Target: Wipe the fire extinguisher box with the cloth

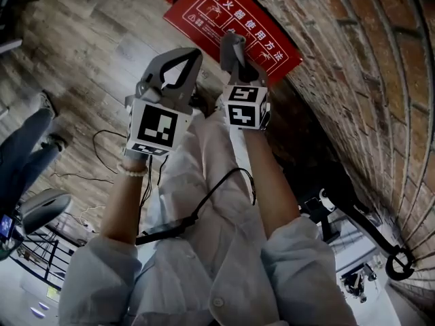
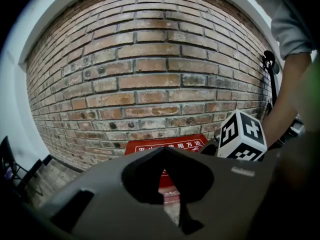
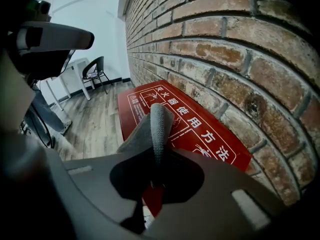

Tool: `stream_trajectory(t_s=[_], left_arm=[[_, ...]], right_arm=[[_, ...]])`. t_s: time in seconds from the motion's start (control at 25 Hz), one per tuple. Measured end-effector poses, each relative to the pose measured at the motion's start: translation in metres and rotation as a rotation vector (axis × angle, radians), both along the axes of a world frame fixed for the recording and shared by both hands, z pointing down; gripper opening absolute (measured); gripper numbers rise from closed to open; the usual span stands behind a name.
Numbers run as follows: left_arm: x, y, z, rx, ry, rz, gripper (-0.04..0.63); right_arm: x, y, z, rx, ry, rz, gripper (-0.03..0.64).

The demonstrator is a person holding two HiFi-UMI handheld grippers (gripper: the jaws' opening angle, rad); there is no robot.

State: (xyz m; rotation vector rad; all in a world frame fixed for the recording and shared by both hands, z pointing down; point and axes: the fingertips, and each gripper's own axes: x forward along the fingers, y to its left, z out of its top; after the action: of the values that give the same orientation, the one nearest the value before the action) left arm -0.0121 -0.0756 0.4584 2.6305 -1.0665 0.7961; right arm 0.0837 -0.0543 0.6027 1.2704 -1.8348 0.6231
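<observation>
**Right claw carries the cloth over the red box; left claw closed and empty**

We see both forearms stretched forward and down, side by side, sleeves pushed back to the elbows. The left claw (image 1: 192,54) sits a little nearer the body than the right claw (image 1: 236,58), and each marker cube faces up toward the head camera. A bead bracelet (image 1: 131,171) circles the left wrist.

In the right gripper view, the right claw is pinched tight on a folded grey cloth (image 3: 157,129). The fold stands upright between the jaws and pokes out past their tips. Beyond the cloth lies the fire extinguisher box (image 3: 200,131), its red top printed in white. The box rests on the wooden floor (image 1: 102,39) right against the foot of the brick wall (image 1: 353,53). We cannot tell whether the cloth touches the red top.

In the left gripper view, the left claw's jaws meet at their tips with nothing between them. It points at the wall, and part of the box shows just past it.
</observation>
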Motion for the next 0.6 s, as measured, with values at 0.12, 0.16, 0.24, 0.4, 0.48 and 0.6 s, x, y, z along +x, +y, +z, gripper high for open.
stream_trajectory(t_s=[0.12,0.16,0.24,0.4,0.48,0.6], left_arm=[[0.006,0.002,0.000,0.000,-0.001,0.011,-0.002],[0.007,0.002,0.000,-0.001,-0.002,0.015,-0.002],[0.010,0.003,0.000,0.000,-0.004,0.020,-0.002],[0.015,0.005,-0.001,-0.001,-0.006,0.031,-0.002],[0.018,0.006,-0.001,-0.002,-0.007,0.038,-0.003],[0.022,0.008,0.000,-0.002,-0.008,0.047,-0.002]], right_arm=[[0.008,0.007,0.000,-0.003,0.006,-0.001,0.018],[0.010,0.009,0.000,-0.004,0.007,-0.001,0.018],[0.014,0.013,-0.001,-0.006,0.008,0.004,0.018],[0.025,0.023,-0.001,-0.016,0.009,0.025,0.018],[0.032,0.029,-0.001,-0.020,0.013,0.036,0.018],[0.043,0.037,-0.001,-0.027,0.022,0.047,0.018]])
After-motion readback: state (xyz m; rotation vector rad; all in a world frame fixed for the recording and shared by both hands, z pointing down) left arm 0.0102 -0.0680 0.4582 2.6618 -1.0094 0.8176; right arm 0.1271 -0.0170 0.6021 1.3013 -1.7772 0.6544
